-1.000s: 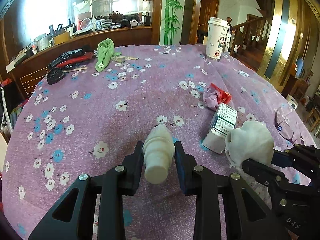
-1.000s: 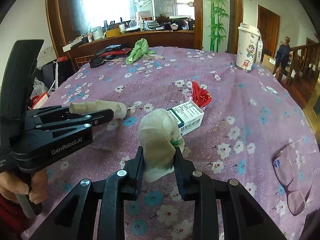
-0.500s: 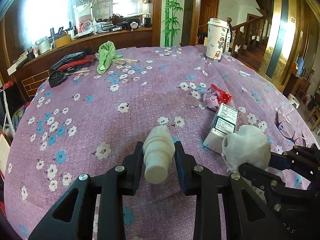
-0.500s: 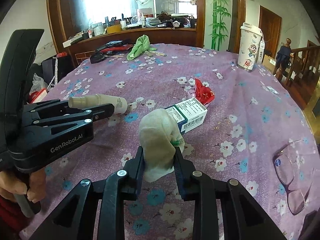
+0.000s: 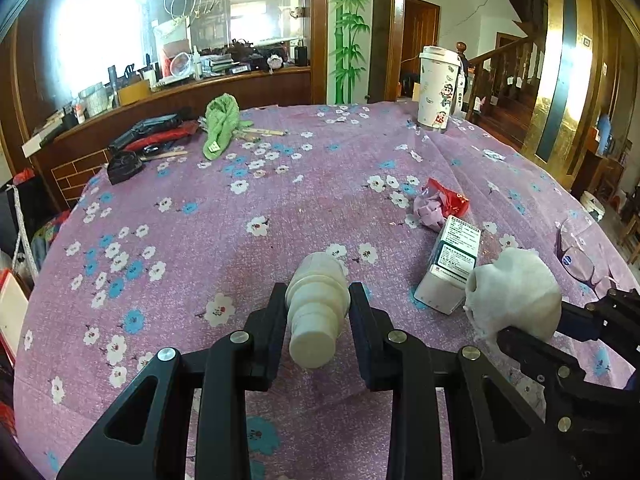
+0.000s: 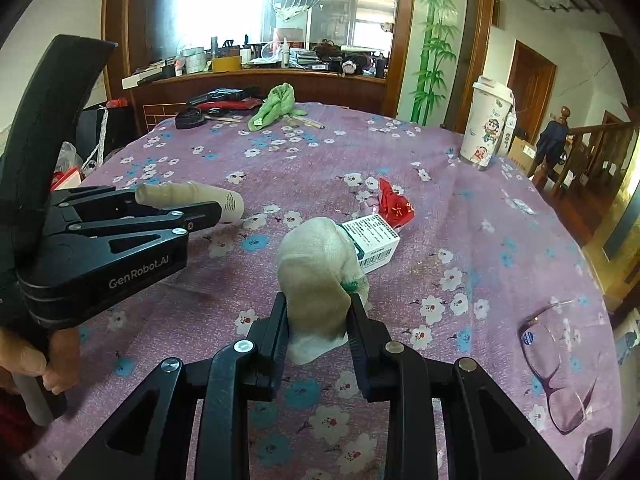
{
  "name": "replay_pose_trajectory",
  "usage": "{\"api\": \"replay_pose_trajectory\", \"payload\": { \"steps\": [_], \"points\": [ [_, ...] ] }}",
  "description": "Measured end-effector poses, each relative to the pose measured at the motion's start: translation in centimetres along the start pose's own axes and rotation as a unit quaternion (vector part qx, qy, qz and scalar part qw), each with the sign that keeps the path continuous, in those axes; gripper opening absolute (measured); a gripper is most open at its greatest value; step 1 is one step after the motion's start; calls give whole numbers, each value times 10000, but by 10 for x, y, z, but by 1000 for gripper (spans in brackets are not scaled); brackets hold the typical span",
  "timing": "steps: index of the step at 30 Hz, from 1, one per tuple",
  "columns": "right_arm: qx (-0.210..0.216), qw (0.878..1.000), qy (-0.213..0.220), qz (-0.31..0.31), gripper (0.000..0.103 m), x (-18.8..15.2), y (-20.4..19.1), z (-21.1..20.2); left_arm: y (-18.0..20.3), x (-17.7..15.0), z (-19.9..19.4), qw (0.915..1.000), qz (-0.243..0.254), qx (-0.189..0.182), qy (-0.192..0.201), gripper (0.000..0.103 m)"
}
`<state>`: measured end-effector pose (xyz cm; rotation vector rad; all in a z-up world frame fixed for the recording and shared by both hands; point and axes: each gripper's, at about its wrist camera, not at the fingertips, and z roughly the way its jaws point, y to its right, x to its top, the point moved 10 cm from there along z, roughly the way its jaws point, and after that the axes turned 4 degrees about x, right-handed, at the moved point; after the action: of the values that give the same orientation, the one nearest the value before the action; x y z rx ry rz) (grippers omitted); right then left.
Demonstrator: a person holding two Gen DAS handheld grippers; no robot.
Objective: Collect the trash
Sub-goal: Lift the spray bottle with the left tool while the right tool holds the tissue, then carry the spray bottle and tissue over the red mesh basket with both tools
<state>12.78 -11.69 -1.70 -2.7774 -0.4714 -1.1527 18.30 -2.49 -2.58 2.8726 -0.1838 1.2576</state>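
Note:
My left gripper is shut on a small cream plastic bottle, its cap end toward the camera, held just above the purple flowered tablecloth. In the right wrist view the same bottle shows sideways in the left gripper. My right gripper is shut on a crumpled white tissue wad; the wad also shows at the right of the left wrist view. A white and green carton and a red wrapper lie on the cloth beyond.
A cartoon cup stands at the table's far edge. A green cloth, dark tools and sticks lie at the far left. Glasses rest at the right. A hand holds the left gripper's handle. A cluttered counter lies behind.
Both views have tilted slightly, with the table's far edge sitting lower in frame. Both grips are unchanged and the objects on the cloth have not moved.

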Motion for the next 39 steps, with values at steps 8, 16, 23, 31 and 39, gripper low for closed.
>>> {"api": "replay_pose_trajectory", "payload": {
  "steps": [8,16,23,31,39],
  "points": [
    [-119,9996,173,-189,29,3,-7,-8,-6,11,-19,9997,-64,160,199,29],
    [-192,9992,185,-289,29,2,-10,-7,-18,-6,-58,9993,-163,290,165,29],
    [-132,9987,160,-456,29,-5,-33,-21,-47,-44,-102,9984,-367,419,107,29],
    [926,9955,-164,-113,30,-27,-86,-43,-79,-85,-137,9967,-632,505,41,29],
    [1623,9851,-557,-116,30,-29,-148,-51,-132,-107,-172,9917,-1042,738,160,29]
  ]
}}
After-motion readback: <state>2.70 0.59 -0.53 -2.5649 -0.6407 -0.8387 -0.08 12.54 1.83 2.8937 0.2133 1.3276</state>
